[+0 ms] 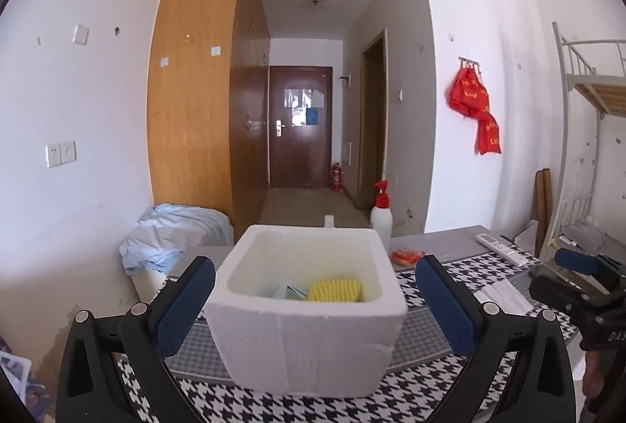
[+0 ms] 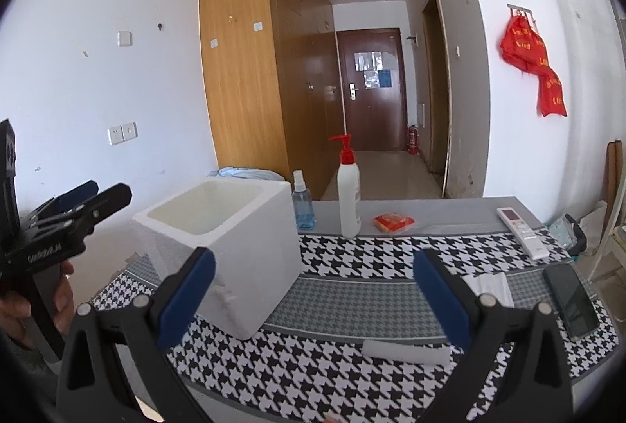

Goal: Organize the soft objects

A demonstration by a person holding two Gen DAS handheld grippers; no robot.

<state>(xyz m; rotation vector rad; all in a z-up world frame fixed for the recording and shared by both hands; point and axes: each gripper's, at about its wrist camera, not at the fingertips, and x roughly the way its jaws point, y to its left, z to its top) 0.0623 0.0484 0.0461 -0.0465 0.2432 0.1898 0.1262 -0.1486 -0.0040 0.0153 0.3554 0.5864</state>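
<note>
- Foam box [image 1: 309,309] sits straight ahead of the left gripper [image 1: 315,300], between its spread blue pads [image 1: 184,305]; pads clear of both walls, nothing gripped.
- Inside the box, toward its right side: yellow sponge [image 1: 334,290], with a pale blue item [image 1: 287,292] just left of it.
- Right gripper [image 2: 313,300] released, jaws wide and empty; a white foam roll [image 2: 407,350] lies on the houndstooth cloth [image 2: 371,255] ahead of it, toward its right finger.
- Beyond the right gripper: pump bottle [image 2: 349,188], spray bottle [image 2: 302,202], red packet [image 2: 393,221].
- Far right of it: remote [image 2: 522,227], phone [image 2: 571,302].
</note>
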